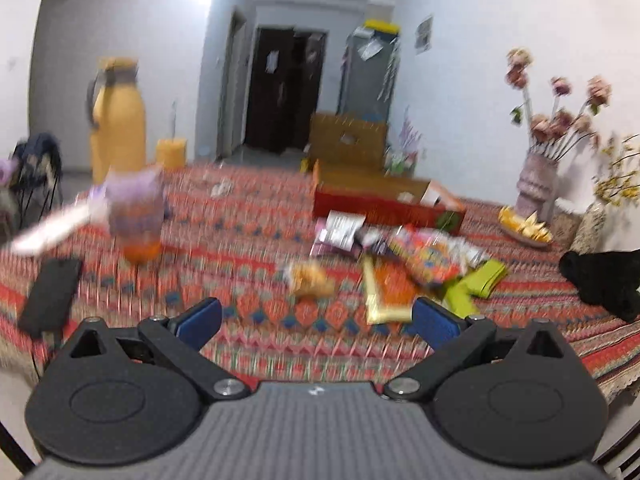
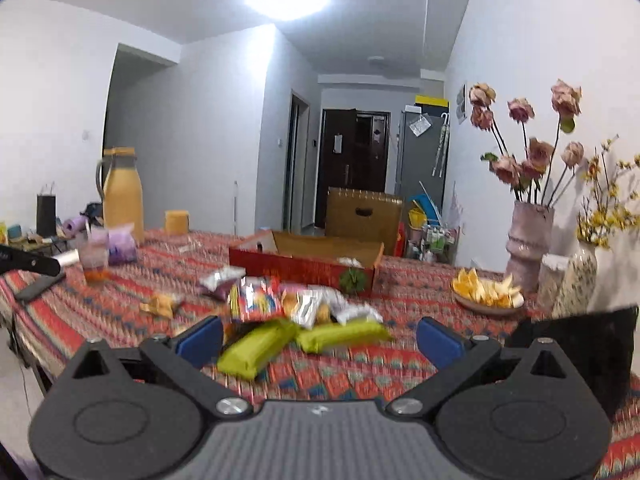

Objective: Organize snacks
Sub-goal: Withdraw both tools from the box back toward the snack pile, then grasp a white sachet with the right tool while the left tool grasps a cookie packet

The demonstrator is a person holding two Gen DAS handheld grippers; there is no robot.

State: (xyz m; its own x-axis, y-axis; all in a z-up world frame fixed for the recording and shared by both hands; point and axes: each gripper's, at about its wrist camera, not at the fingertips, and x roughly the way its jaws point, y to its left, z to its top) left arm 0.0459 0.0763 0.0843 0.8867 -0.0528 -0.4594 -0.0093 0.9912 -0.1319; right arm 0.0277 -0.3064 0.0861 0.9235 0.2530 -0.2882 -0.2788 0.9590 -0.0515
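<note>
Snack packets lie in a loose pile (image 1: 424,256) on the patterned tablecloth (image 1: 248,216); the pile also shows in the right wrist view (image 2: 280,300). Two green packets (image 2: 300,340) lie nearest the right gripper. A small orange snack (image 1: 310,278) lies apart to the left. An open red cardboard box (image 1: 384,200) stands behind the pile, also seen in the right wrist view (image 2: 304,266). My left gripper (image 1: 316,324) is open and empty above the table's near edge. My right gripper (image 2: 318,340) is open and empty, just short of the green packets.
A yellow jug (image 1: 118,120), a cup (image 1: 136,216) and a black phone (image 1: 50,296) are at the left. A plate of orange slices (image 2: 486,292), a pink vase with flowers (image 2: 528,248) and a black object (image 2: 580,352) are at the right.
</note>
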